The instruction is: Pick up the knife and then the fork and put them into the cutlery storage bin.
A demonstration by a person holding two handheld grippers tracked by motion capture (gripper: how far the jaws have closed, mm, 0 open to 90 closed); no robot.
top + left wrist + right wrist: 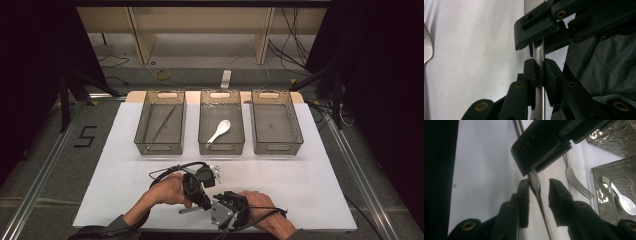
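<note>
L gripper clamped on metal handle; R gripper part open round handle, one pad touching, other apart.

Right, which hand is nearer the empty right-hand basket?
Right. The right hand is in front of the empty basket, slightly left; the left hand is farther left, before the left basket.

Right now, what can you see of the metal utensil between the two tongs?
The metal utensil is slim, shiny and silver. Only its shaft shows, both ends are hidden, so I cannot tell what kind it is. It sits over the white sheet near the table's front edge, between the two hands. The left tongs are shut on the shaft. The right tongs straddle it further along: it lies against one jaw, with a gap to the other.
</note>
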